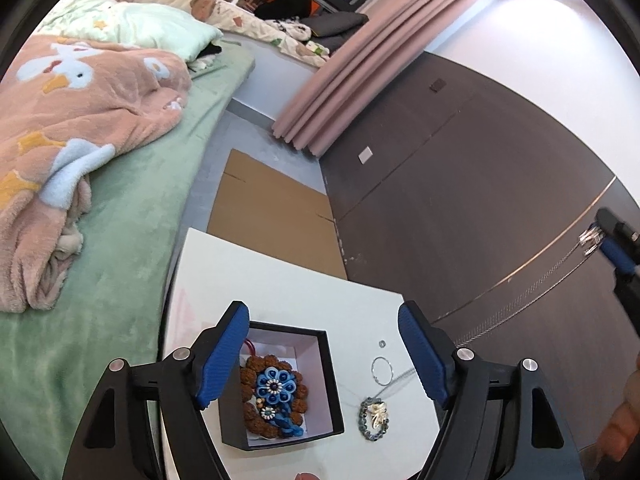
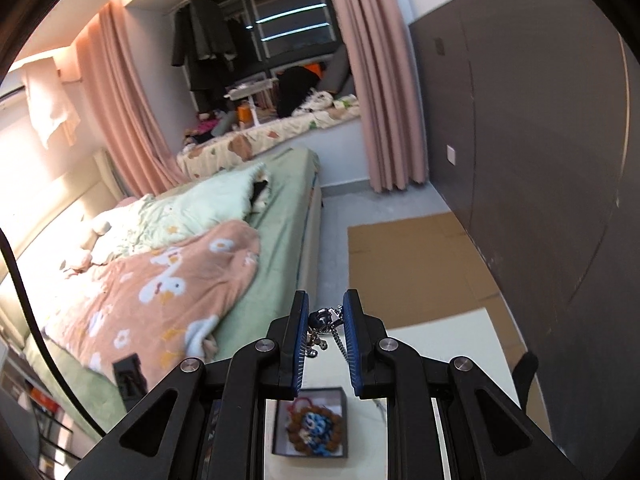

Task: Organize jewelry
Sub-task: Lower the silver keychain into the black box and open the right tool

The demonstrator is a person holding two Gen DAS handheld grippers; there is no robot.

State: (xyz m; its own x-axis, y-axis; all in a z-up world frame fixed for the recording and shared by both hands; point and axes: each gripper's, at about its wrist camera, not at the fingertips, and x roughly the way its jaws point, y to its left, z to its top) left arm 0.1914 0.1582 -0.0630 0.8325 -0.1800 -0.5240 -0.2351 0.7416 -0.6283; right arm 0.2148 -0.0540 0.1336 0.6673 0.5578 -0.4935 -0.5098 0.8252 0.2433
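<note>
A black box (image 1: 325,380) with a white inside sits on the white table (image 1: 288,292). In it lies a brown bead bracelet with blue flower ornaments (image 1: 274,394). My left gripper (image 1: 324,360) is open and empty above the box. Right of the box lie a thin silver hoop (image 1: 382,370) and a small dark bead bracelet with a pale charm (image 1: 375,420). My right gripper (image 2: 326,316) is shut on the pendant end of a silver chain necklace (image 2: 320,320), held high; in the left wrist view the chain (image 1: 532,288) hangs down to the table. The box (image 2: 310,420) shows below it.
A bed with a green sheet (image 1: 132,216) and a pink duck blanket (image 1: 80,120) lies left of the table. Flat cardboard (image 1: 272,216) lies on the floor beyond the table. A dark wall panel (image 1: 460,200) and pink curtains (image 1: 344,76) stand to the right.
</note>
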